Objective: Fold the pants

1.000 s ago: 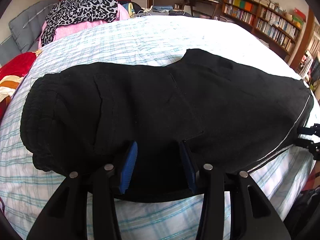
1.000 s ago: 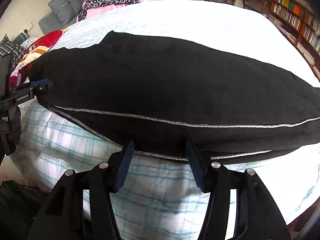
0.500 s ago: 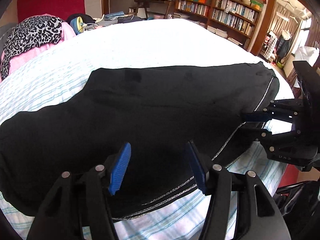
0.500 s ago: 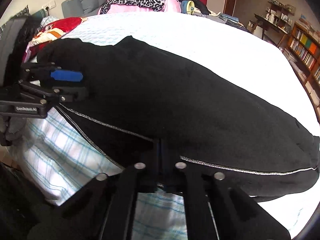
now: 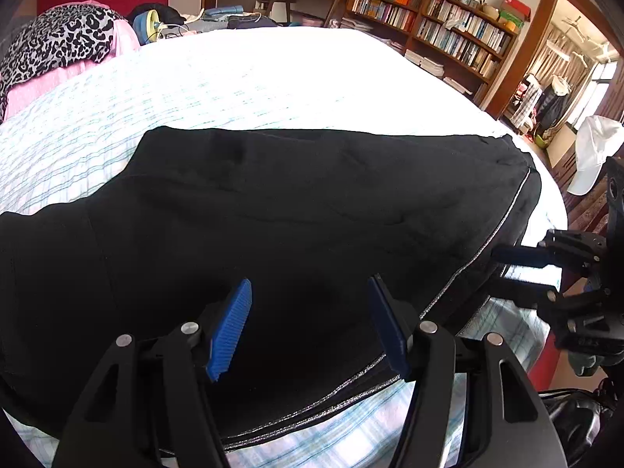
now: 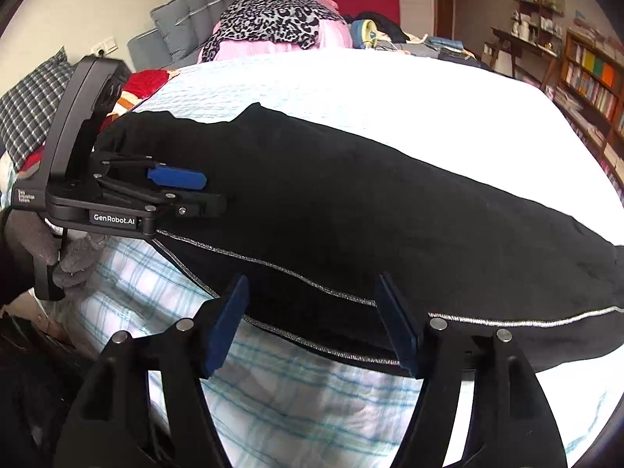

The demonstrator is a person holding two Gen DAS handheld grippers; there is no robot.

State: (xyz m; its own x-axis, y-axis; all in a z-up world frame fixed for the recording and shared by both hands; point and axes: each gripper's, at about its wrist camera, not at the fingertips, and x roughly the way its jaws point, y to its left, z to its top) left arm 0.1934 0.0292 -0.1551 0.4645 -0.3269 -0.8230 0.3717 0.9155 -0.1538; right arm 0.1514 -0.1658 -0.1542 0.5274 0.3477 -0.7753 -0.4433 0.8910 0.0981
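Black pants with a silver side stripe lie folded lengthwise across the bed, legs stacked. My left gripper hovers over the pants' near edge, its blue pads apart and still opening, only flat cloth beneath them. In the right wrist view, the left gripper sits over the pants' left part. My right gripper is opening too, and the striped near edge lies loose between its fingers. From the left wrist, the right gripper shows at the pants' right end.
The checked bedsheet hangs over the near bed edge. A leopard-print cloth on pink bedding and a red cloth lie at the head. Bookshelves and a white cap stand beyond the bed.
The left gripper slid right along the pants and its jaws widened. The right gripper shut on the pants' striped edge half a second ago and has since opened.
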